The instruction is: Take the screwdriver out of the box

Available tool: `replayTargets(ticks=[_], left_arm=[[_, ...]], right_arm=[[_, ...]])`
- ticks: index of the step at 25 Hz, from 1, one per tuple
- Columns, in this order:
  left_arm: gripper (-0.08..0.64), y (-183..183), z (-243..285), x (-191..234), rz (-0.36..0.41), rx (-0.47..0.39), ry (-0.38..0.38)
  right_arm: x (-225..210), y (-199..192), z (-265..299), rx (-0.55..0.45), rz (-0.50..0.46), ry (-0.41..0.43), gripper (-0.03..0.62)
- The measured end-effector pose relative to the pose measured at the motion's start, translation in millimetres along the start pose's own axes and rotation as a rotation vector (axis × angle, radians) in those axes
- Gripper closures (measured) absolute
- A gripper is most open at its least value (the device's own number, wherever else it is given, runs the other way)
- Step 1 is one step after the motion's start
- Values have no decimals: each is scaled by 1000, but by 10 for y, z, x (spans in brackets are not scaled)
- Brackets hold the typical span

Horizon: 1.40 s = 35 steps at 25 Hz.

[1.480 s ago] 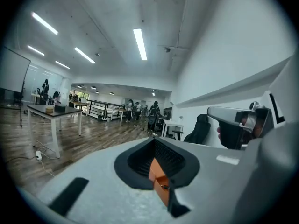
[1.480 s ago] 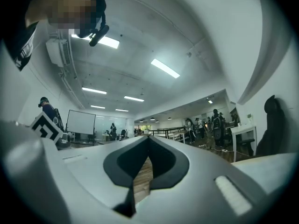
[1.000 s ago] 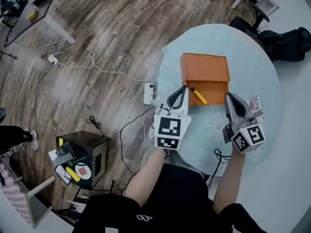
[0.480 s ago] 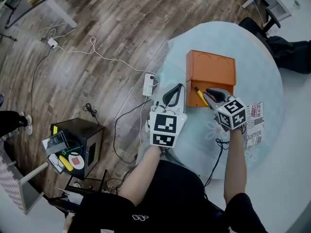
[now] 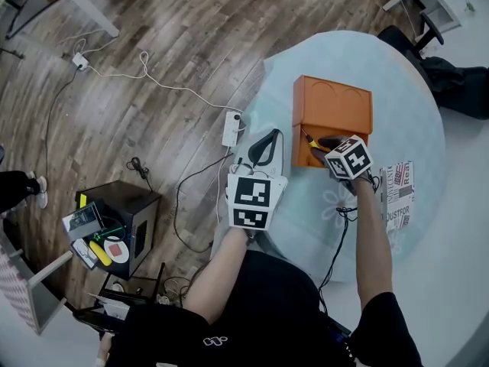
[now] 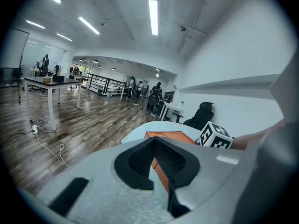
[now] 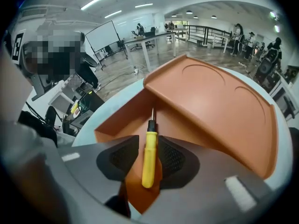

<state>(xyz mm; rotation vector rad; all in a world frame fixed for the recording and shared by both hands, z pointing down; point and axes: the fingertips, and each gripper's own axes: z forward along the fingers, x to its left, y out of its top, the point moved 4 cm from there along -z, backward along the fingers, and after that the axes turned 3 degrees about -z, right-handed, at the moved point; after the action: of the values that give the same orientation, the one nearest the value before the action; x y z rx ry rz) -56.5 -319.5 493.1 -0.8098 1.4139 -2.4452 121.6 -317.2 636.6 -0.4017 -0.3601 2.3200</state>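
Note:
An orange box [image 5: 333, 105] stands on the round pale-blue table [image 5: 412, 82], its open front toward me. The yellow-handled screwdriver [image 7: 149, 157] lies inside on the box floor [image 7: 210, 101], tip pointing inward. Only a bit of the screwdriver [image 5: 308, 139] shows in the head view. My right gripper [image 5: 319, 150] tips steeply down into the opening. Its jaws are opening, with the handle between the pads [image 7: 122, 158] and not pressed by them. My left gripper [image 5: 267, 138] hovers left of the box, jaws slightly apart and empty. The orange box [image 6: 163, 135] shows through the gap.
A printed booklet [image 5: 397, 193] lies on the table right of my right arm, a thin black cable [image 5: 344, 212] beside it. On the wood floor are a white power strip [image 5: 230, 128] with cords and a black cube-shaped case [image 5: 122, 224]. A dark chair [image 5: 447, 71] stands beyond the table.
My right gripper swung from the table right of the box to the box's open front, tipped downward, and its jaws went from shut to apart around the screwdriver. The left gripper sank slightly.

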Motion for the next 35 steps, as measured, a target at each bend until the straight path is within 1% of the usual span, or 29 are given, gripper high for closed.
replayTargets(ticks=[5, 7, 9, 14, 17, 19, 22, 25, 30, 35], left_arm=[[555, 0, 3, 3, -9, -1, -6], [555, 9, 2, 0, -21, -4, -12], [555, 29, 0, -11, -23, -8, -15], [555, 58, -19, -55, -17, -14, -24], [555, 73, -45, -48, -16, -18, -23], [555, 74, -50, -70, -16, -19, -27], [555, 103, -50, -152, -9, -26, -45], [555, 155, -51, -244, 7, -35, -66], [555, 311, -108, -335, 41, -69, -85], [555, 652, -108, -460, 83, -145, -114]], right_arm=[[-20, -53, 143, 91, -16, -12, 447], [-50, -48, 164, 110, -4, -20, 480], [-68, -25, 162, 119, 12, -32, 499], [-50, -74, 129, 129, 20, -65, 505], [-27, -111, -1, 134, -19, -102, 506], [-17, -122, -139, 117, -47, -137, 506], [28, -76, -403, 38, -63, -166, 506], [100, 56, -733, -90, -60, -190, 506], [242, 458, -1410, -417, -11, -278, 505], [373, 778, -2071, -724, 48, -364, 505]])
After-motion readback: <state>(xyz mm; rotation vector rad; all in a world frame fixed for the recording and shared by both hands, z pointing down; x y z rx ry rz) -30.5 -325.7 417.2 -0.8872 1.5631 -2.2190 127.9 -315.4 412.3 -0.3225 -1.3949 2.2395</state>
